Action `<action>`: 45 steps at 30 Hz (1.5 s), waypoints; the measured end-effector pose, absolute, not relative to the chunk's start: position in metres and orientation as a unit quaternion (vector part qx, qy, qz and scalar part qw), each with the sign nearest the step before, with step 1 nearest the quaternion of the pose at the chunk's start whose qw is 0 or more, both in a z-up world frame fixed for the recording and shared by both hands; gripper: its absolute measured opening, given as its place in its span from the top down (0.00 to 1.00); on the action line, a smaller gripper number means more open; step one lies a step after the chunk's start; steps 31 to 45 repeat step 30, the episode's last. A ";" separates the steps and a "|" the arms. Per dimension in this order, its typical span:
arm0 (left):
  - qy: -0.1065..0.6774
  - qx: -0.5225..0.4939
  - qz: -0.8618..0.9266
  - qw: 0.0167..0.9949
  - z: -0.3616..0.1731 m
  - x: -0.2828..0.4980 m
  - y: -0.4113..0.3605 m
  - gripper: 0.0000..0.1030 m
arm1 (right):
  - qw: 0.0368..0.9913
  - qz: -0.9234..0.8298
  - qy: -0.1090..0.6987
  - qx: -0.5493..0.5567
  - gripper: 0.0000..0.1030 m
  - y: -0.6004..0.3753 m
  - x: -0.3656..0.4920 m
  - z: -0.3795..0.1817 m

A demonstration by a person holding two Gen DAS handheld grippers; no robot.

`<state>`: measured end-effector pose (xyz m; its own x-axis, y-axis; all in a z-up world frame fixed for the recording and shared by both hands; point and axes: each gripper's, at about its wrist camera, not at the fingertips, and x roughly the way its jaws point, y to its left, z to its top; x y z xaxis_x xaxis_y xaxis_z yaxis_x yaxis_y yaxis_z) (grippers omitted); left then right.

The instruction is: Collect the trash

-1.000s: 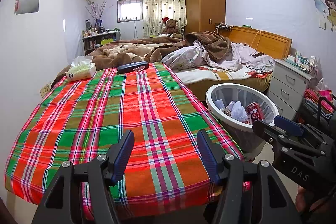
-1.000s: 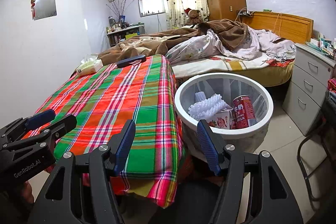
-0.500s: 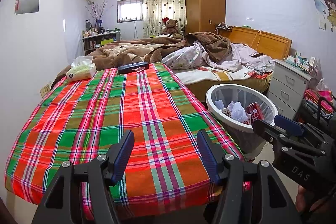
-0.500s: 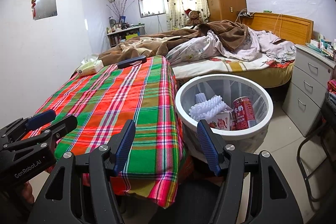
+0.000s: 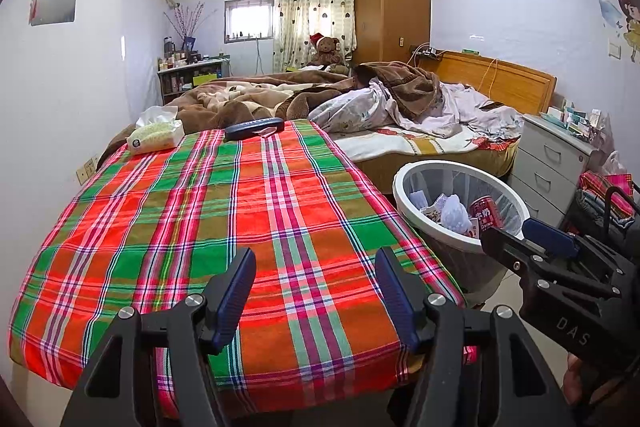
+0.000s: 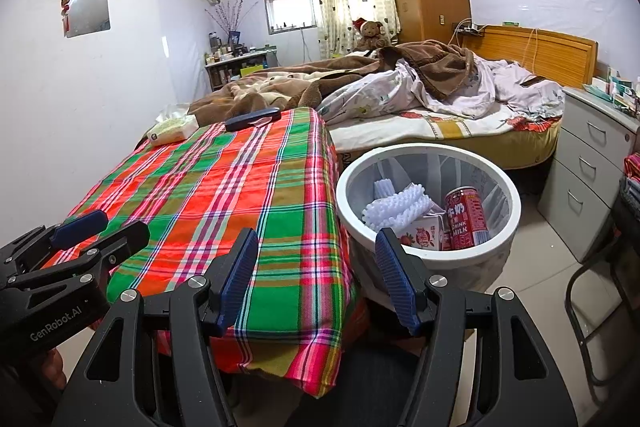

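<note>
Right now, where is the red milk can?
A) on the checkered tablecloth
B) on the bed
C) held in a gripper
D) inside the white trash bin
D: the red milk can stands inside the white trash bin, next to a small carton and white foam wrap, beside the table rather than on it.
</note>
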<state>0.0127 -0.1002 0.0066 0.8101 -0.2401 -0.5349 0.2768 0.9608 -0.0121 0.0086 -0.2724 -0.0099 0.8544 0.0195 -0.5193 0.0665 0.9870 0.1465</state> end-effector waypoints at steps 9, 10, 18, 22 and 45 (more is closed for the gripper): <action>0.276 0.031 -0.138 0.951 0.008 0.012 -0.099 0.40 | 0.960 -0.012 0.269 0.079 0.39 -0.272 0.009 -0.010; 0.275 0.032 -0.139 0.951 0.008 0.012 -0.099 0.40 | 0.960 -0.012 0.269 0.080 0.39 -0.272 0.009 -0.010; 0.276 0.032 -0.138 0.951 0.008 0.011 -0.103 0.40 | 0.959 -0.013 0.269 0.082 0.39 -0.272 0.009 -0.010; 0.278 0.032 -0.134 0.951 0.007 0.012 -0.103 0.40 | 0.959 -0.012 0.270 0.082 0.39 -0.272 0.008 -0.010; 0.280 0.031 -0.130 0.951 0.004 0.011 -0.102 0.40 | 0.960 -0.012 0.268 0.083 0.39 -0.272 0.009 -0.011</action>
